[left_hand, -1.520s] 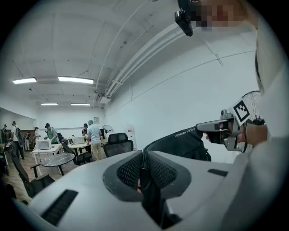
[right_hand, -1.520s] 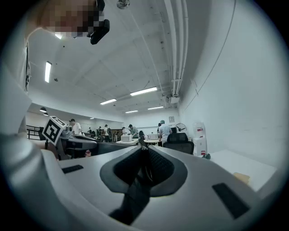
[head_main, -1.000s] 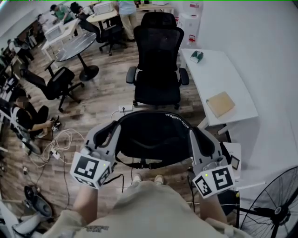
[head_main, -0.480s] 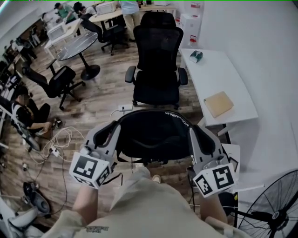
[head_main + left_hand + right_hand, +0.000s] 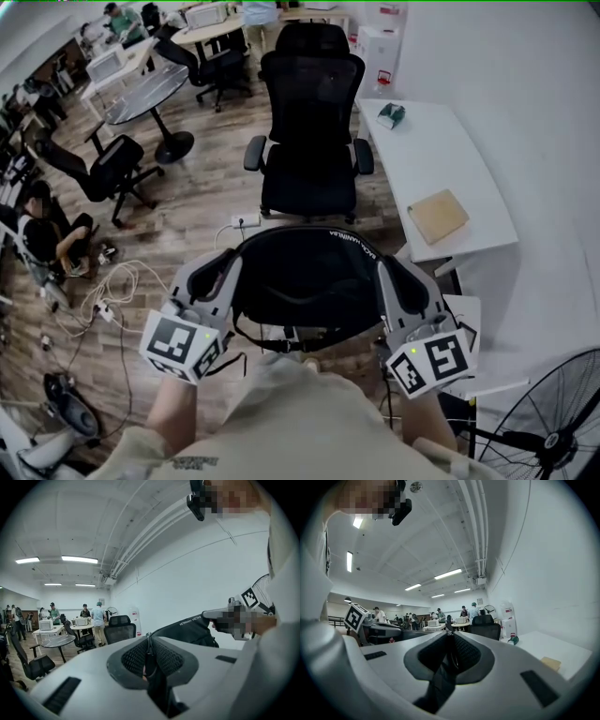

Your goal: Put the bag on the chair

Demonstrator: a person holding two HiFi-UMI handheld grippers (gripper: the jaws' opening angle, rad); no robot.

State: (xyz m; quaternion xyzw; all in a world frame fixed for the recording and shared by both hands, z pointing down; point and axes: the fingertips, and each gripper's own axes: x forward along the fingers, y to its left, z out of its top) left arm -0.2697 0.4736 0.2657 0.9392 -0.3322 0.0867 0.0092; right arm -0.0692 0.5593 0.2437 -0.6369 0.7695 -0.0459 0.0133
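Carrying the black bag (image 5: 305, 277) slung in the air between both grippers, above the wooden floor and not yet on the black office chair (image 5: 309, 178), with open floor between the two. Gripping the bag's left rim with the left gripper (image 5: 228, 265), fingers pinched almost together on a thin black strap. Gripping the right rim likewise with the right gripper (image 5: 384, 272), fingers squeezed onto a black strap or fold; hard to tell which. Against a second ago: no change in either clamp, in the spacing of the two marker cubes or in the sag of the bag. Drawn a little nearer to the chair, now slightly larger in the head view and shifted a touch leftward. Shifted too, just slightly, the white table (image 5: 441, 159) at the right with its tan pad (image 5: 438, 216). Below the bag, only one shoe tip (image 5: 310, 362) beside a raised trouser knee, where two shoe tips stood side by side before.
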